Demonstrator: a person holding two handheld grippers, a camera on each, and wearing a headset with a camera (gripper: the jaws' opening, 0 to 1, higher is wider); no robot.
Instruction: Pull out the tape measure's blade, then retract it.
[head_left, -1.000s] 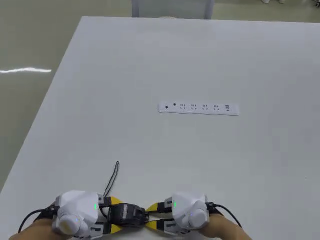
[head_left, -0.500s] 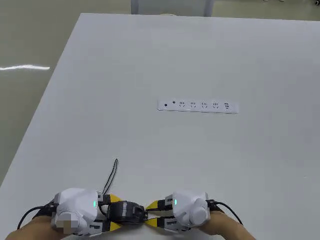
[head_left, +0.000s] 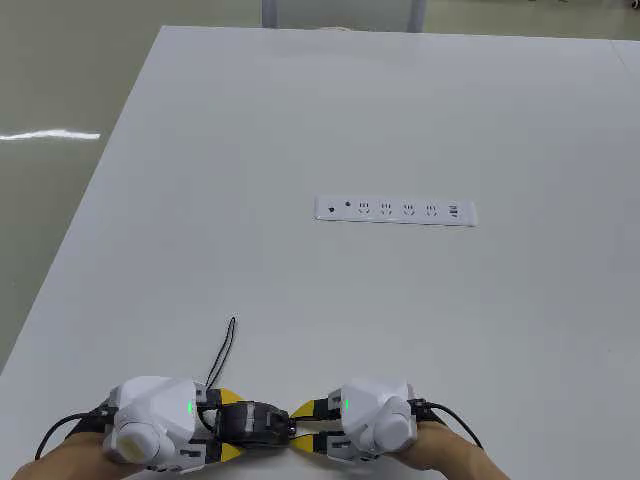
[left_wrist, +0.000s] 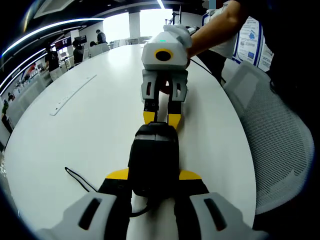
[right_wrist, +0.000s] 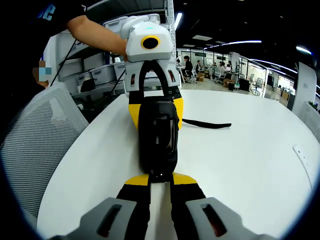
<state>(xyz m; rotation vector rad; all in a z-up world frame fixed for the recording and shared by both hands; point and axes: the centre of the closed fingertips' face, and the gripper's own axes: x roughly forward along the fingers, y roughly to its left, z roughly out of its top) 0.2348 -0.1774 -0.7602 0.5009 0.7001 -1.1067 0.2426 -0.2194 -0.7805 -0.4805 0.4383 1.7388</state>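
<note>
A black tape measure (head_left: 258, 425) lies at the near table edge, with its wrist strap (head_left: 225, 355) trailing away over the white tabletop. My left gripper (head_left: 232, 428) is shut on the case, a yellow tip on each side; in the left gripper view the tape measure (left_wrist: 152, 150) sits between those jaws (left_wrist: 153, 175). Facing it, my right gripper (head_left: 303, 430) has its yellow tips pinched together at the case's mouth. From the right gripper view, the right gripper (right_wrist: 160, 179) meets the blade end of the tape measure (right_wrist: 159, 132). No length of blade shows.
A white power strip (head_left: 396, 212) lies mid-table, well beyond the grippers. The white table (head_left: 300, 120) stretches far ahead. A grey mesh chair (right_wrist: 45, 145) stands close behind the near edge.
</note>
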